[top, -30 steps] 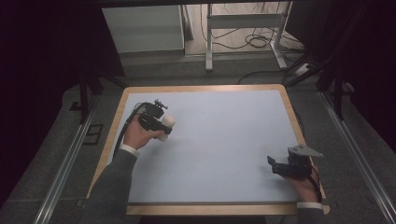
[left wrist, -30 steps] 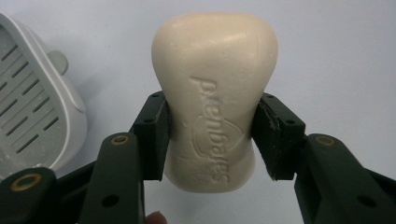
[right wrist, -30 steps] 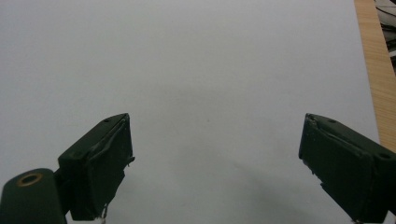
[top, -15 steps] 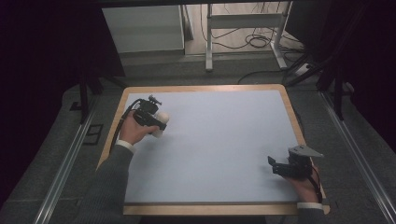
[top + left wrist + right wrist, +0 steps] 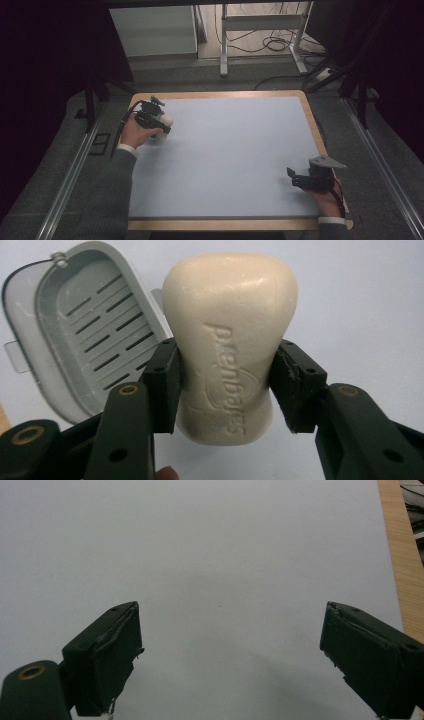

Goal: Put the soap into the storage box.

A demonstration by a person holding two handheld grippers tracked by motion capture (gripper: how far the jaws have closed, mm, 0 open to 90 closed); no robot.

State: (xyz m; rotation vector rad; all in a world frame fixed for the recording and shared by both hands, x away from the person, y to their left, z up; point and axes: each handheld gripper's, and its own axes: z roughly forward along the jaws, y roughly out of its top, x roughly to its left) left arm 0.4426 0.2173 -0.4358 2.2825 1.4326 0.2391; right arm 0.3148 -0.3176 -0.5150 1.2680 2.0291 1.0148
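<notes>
- Cream-coloured soap (image 5: 165,121) was seen in the high view at the far left of the table (image 5: 235,150), held in the left gripper (image 5: 159,121) near the wooden edge. The right gripper (image 5: 300,178) sat low at the near right corner, well apart from the soap, with nothing between its jaws.
- In the left gripper view, the left gripper (image 5: 225,385) was clamped on the soap (image 5: 230,335) across its narrowed waist, one pad on each side. The bar stood roughly upright between the jaws, with raised lettering running along its face. A grey soap box (image 5: 85,340) with a slotted floor lay open on the table behind and to the left of the bar; whether the bar touched it could not be told.
- Handling, as judged: the bar looked solid and stiff, moderately heavy for its bulk, with a smooth waxy skin likely to slip under a loose grip. The waist appeared the soundest hold, since the wider ends either side would resist sliding out. Hard pressure could dent the surface, and a drop could chip it.
- In the right gripper view, the right gripper (image 5: 230,655) had its jaws spread wide over the bare pale-blue table (image 5: 225,545), holding nothing. The wooden rim ran along the right edge.
</notes>
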